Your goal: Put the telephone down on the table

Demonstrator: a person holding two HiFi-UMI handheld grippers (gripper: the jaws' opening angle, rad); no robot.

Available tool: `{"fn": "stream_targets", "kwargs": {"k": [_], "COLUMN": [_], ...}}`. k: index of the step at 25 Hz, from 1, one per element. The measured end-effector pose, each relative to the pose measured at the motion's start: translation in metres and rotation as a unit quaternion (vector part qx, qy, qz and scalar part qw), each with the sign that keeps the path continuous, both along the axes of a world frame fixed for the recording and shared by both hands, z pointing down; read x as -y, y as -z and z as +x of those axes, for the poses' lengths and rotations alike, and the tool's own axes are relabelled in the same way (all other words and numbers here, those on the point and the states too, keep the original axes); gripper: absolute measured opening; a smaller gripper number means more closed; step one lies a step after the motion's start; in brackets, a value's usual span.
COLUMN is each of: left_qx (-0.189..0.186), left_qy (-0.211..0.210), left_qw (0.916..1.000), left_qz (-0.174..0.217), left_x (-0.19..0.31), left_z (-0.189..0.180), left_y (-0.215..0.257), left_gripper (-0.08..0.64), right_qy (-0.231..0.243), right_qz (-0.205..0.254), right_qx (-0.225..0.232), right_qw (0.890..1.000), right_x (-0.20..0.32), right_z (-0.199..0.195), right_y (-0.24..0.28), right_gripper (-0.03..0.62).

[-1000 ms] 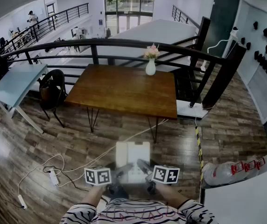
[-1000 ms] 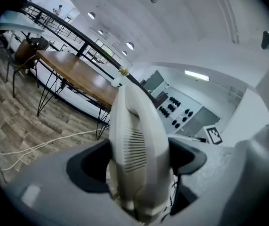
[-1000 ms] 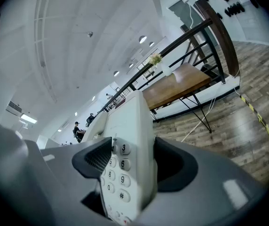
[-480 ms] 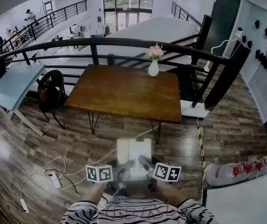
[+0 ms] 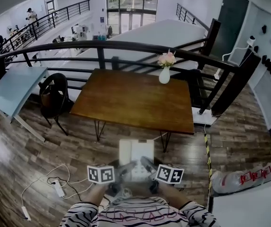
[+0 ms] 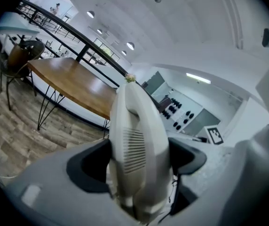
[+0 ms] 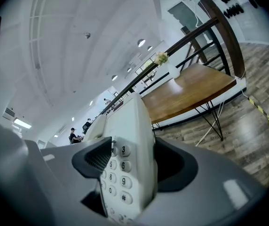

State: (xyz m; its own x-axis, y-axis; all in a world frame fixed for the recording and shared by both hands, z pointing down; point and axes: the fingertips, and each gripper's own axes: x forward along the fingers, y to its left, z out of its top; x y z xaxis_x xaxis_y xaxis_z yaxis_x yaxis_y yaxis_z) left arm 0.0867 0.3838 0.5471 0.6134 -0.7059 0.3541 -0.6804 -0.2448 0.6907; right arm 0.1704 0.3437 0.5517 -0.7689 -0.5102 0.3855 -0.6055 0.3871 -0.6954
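A white desk telephone [image 5: 135,156] hangs in the air at the bottom centre of the head view, held level between both grippers, short of the brown wooden table [image 5: 136,100]. My left gripper [image 5: 122,173] is shut on its handset side; the ribbed handset [image 6: 137,145] fills the gap between the dark pads [image 6: 85,166]. My right gripper [image 5: 146,170] is shut on the keypad side, where the number keys [image 7: 118,173] show between the pads. The telephone's near end is hidden behind the marker cubes.
A white vase of flowers [image 5: 164,74] stands on the table's far right edge. A black railing [image 5: 126,46] runs behind the table. A black chair [image 5: 55,93] stands left of it. White cables and a power strip [image 5: 58,188] lie on the wood floor at lower left.
The table and vase have slid lower and to the right in the head view and look closer. The telephone stays held the same way between both grippers.
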Motion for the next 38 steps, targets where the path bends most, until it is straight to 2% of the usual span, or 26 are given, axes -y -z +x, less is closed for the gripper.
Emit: {"fn": "stream_targets", "kwargs": {"k": [5,11,19,26,38], "left_qx": [0.003,0.008,-0.003,0.010,0.000], "left_qy": [0.005,0.024,0.052,0.072,0.121], "left_qw": [1.0000,0.9996,0.9987,0.9973,0.9926], "left_qz": [-0.001,-0.011,-0.004,-0.011,-0.001], "left_x": [0.018,0.050,0.126,0.204,0.323], "left_z": [-0.036,-0.066,-0.091,-0.102,-0.098], "left_y": [0.004,-0.005,-0.002,-0.008,-0.007], "left_gripper": [0.387,0.387,0.387,0.387,0.385], "right_qy": [0.000,0.016,0.044,0.066,0.122], "right_qz": [0.001,-0.001,-0.003,0.000,0.006], "right_qx": [0.003,0.000,0.003,0.002,0.002], "right_qw": [1.000,1.000,0.999,0.998,0.993], "right_x": [0.020,0.055,0.134,0.217,0.343], "right_z": [-0.037,-0.065,-0.095,-0.105,-0.112], "right_y": [0.002,0.001,-0.003,-0.002,-0.007], "right_gripper": [0.285,0.285,0.285,0.284,0.284]}}
